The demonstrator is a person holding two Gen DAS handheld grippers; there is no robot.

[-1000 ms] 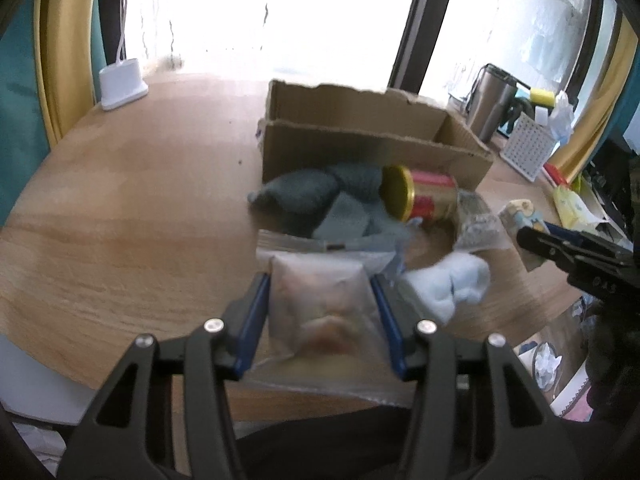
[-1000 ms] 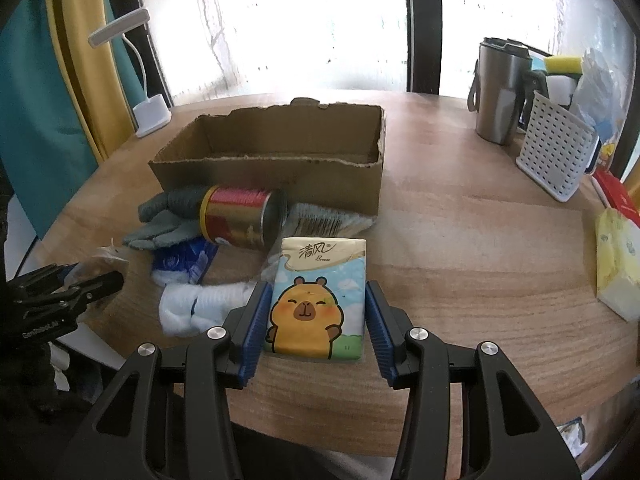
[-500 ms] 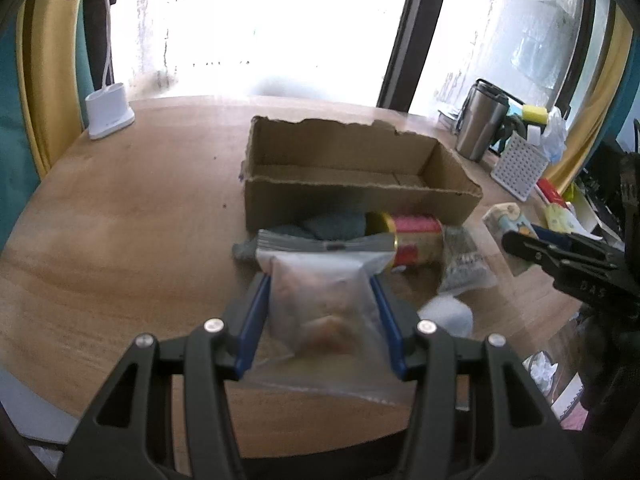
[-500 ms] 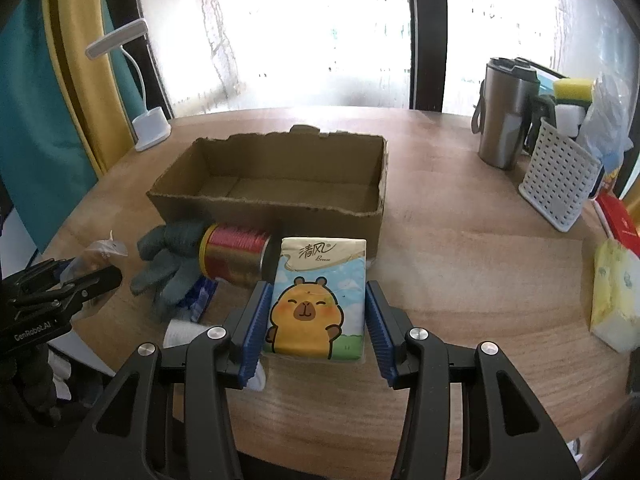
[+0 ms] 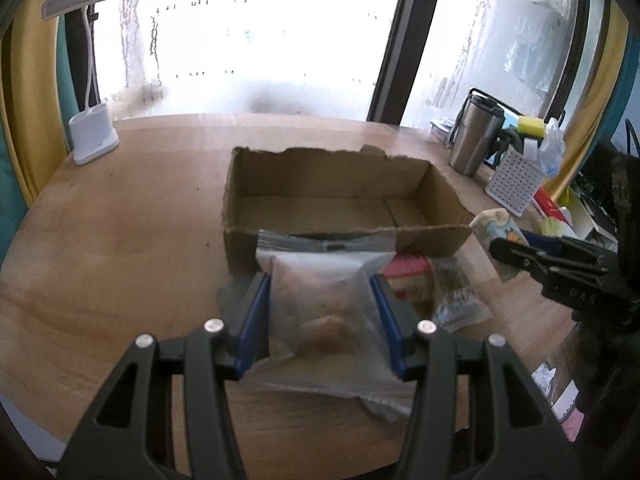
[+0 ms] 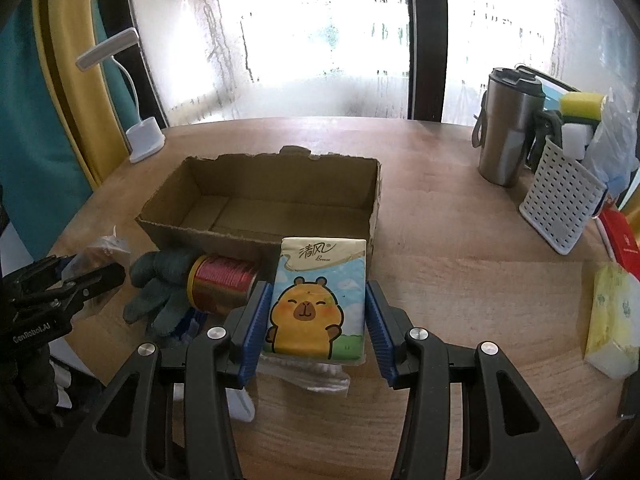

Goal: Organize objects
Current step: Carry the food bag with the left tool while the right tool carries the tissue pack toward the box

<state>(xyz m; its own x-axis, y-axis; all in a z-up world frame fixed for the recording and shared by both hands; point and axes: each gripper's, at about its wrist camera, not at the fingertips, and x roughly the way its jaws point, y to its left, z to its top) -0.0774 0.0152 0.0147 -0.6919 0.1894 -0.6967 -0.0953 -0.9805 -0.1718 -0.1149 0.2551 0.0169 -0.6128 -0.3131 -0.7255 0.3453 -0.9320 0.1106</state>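
Note:
My left gripper (image 5: 322, 316) is shut on a clear plastic snack bag (image 5: 324, 300), held above the table just in front of the empty cardboard box (image 5: 344, 200). My right gripper (image 6: 316, 312) is shut on a tissue pack (image 6: 318, 300) with a cartoon capybara, lifted in front of the same cardboard box (image 6: 264, 200). On the table by the box's near wall lie a red and gold can (image 6: 222, 282) on its side and a grey glove (image 6: 160, 284). The other gripper shows at each view's edge.
A white desk lamp (image 6: 140, 136) stands at the back left. At the right are a steel tumbler (image 6: 508, 128), a white perforated basket (image 6: 560, 200), a yellow tissue pack (image 6: 612, 324) and a red box (image 6: 624, 236). A small clear packet (image 5: 456, 300) lies near the can.
Both grippers have risen and moved toward the box with their loads, so the inside of the box now shows. The loose items on the table have not moved.

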